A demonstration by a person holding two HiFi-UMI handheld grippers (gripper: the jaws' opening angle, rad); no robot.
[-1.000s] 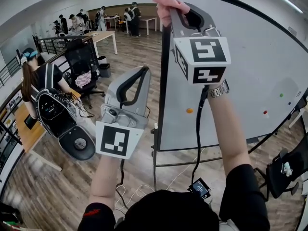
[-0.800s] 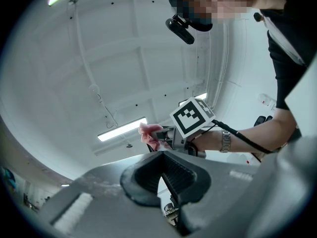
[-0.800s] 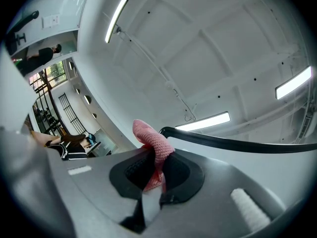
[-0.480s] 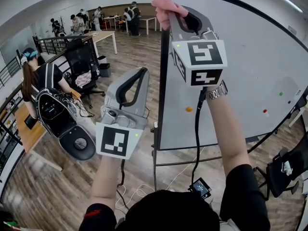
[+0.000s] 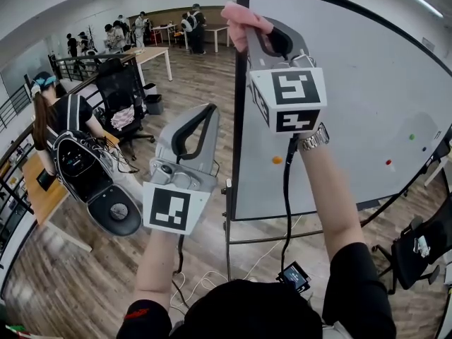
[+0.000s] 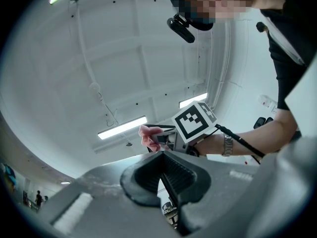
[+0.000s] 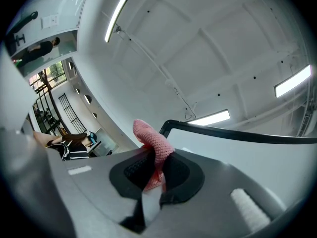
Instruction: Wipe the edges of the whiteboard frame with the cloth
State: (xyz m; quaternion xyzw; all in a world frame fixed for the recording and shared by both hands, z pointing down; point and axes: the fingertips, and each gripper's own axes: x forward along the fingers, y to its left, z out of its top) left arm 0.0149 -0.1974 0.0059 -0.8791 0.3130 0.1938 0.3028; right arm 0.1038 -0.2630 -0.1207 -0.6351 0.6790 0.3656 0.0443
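The whiteboard (image 5: 353, 97) stands upright on a stand, framed in black. A pink cloth (image 5: 244, 16) is pinched in my right gripper (image 5: 248, 27), raised at the top of the frame's left edge (image 5: 239, 119), near the upper left corner. In the right gripper view the cloth (image 7: 154, 145) sticks up from the shut jaws (image 7: 153, 175), with the frame's top bar (image 7: 237, 133) just behind. My left gripper (image 5: 205, 115) is held lower, left of the board and apart from it. Its jaws (image 6: 161, 170) are shut on nothing. The left gripper view also catches the cloth (image 6: 148, 135).
Small coloured magnets (image 5: 277, 160) dot the board. A black office chair (image 5: 120, 90) and a seated person with a backpack (image 5: 74, 154) are at the left. Desks with people (image 5: 152, 37) stand far back. Cables (image 5: 198, 281) lie on the wooden floor; another chair (image 5: 417, 249) is at the right.
My right gripper with the cloth has slid a little down along the frame's left edge. The left gripper has barely moved.
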